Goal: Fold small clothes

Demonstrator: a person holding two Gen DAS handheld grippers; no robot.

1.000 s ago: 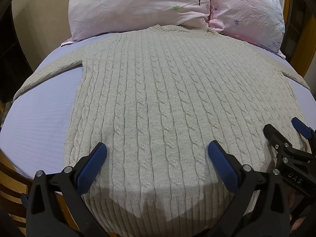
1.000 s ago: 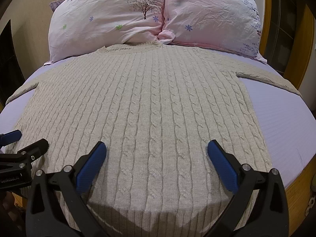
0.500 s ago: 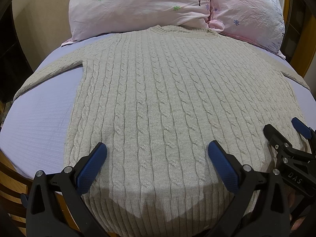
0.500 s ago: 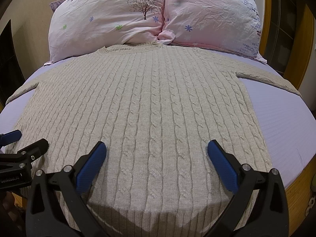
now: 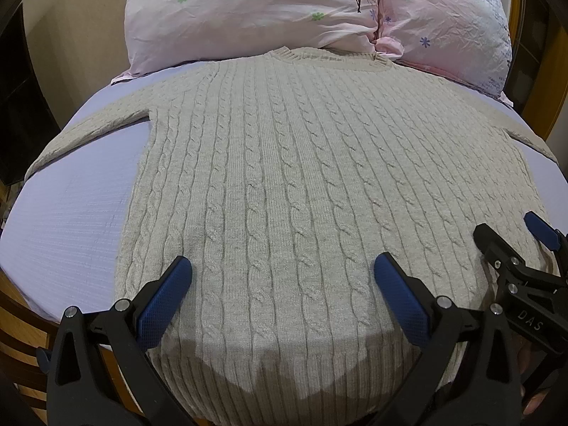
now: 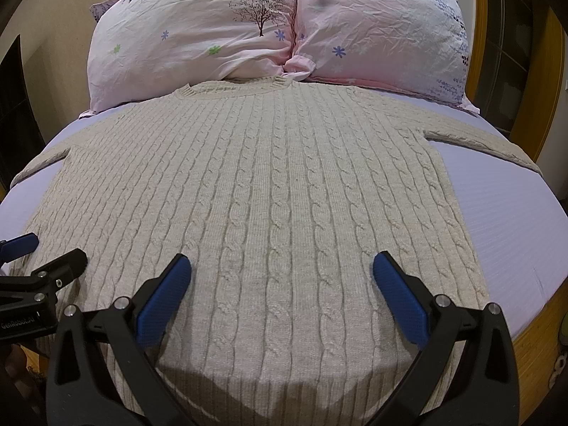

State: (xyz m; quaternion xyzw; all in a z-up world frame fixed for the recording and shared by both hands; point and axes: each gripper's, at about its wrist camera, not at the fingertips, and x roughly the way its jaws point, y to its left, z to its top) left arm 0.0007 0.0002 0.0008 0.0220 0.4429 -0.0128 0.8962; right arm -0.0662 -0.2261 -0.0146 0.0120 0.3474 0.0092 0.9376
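So the beige cable-knit sweater point(image 5: 284, 195) is laid out flat on the lavender bed sheet point(image 5: 78, 213), collar up against the two pink floral pillows point(image 6: 284, 35), both sleeves splayed out to the sides. Nothing looks folded yet as far as I can judge.

Left gripper point(image 5: 282, 285) and right gripper point(image 6: 282, 284) both hover over the hem end, side by side, jaws spread wide and holding nothing. I can't tell whether the blue pads are touching the knit or just floating above it.

What could go wrong, I reckon: this is a thick, stretchy knit, so pinching only the top layer at the hem would peel the front away from the back and leave you with a lumpy fold. The textured pads might also drag on the raised cables and pull the body askew. The hem sits right at the edge of the mattress too, so a sloppy lift could let it slide off toward the wooden bed frame point(image 6: 532, 348).

Texture-wise: chunky rope cables running lengthwise, ribbed hem and collar, soft and floppy. The sheet has a fine woven grid, and the pillowcases are crinkly.
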